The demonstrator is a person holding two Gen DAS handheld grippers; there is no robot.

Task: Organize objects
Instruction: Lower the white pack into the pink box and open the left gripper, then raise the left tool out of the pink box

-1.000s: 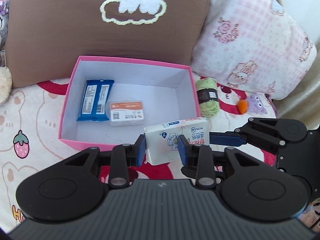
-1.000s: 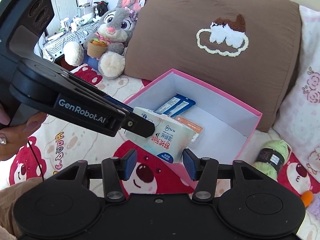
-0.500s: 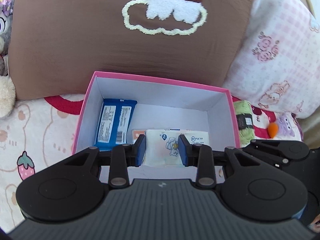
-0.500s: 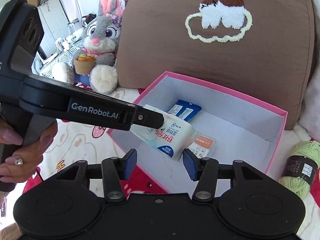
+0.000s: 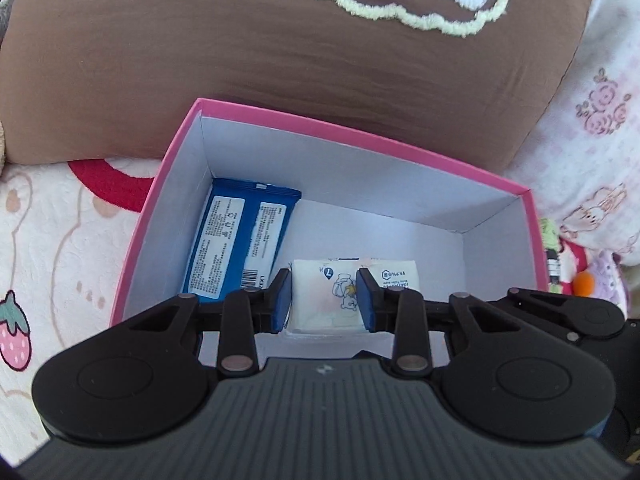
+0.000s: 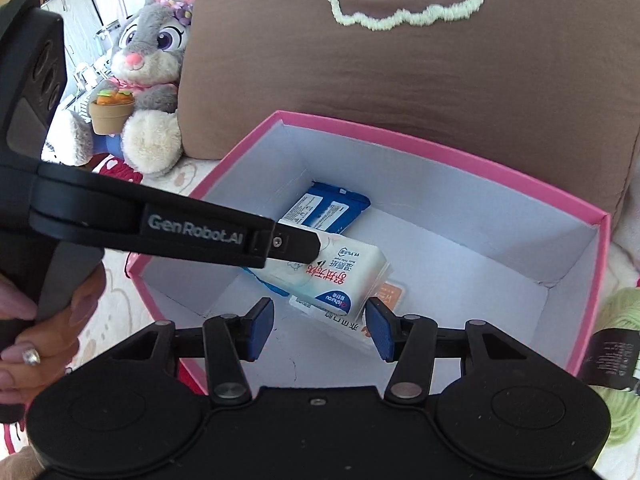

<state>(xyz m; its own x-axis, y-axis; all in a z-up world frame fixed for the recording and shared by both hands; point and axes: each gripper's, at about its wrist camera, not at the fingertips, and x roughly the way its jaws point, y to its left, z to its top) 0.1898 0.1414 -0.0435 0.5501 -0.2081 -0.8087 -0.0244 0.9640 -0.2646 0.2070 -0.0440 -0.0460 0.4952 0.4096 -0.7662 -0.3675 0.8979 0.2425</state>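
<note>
A white tissue pack (image 5: 332, 296) sits between the blue pads of my left gripper (image 5: 324, 300), which is shut on it. The pack (image 6: 340, 272) hangs low inside the pink box (image 5: 360, 136), over a small orange-labelled case (image 6: 390, 294) that it mostly hides. A blue packet (image 5: 240, 240) lies at the box's left side. My right gripper (image 6: 320, 330) stands open just short of the pack's near end, its pads clear of it. The left gripper's finger (image 6: 292, 246) reaches in from the left in the right wrist view.
A brown pillow (image 5: 240, 60) leans behind the box, with a pink patterned pillow (image 5: 600, 120) to its right. A green yarn ball (image 6: 616, 320) lies right of the box. A plush rabbit (image 6: 148, 60) sits at the far left. A hand (image 6: 40, 340) holds the left gripper's handle.
Both grippers moved forward and down. The tissue pack went from above the box's near wall to low inside it, covering the orange-labelled case.
</note>
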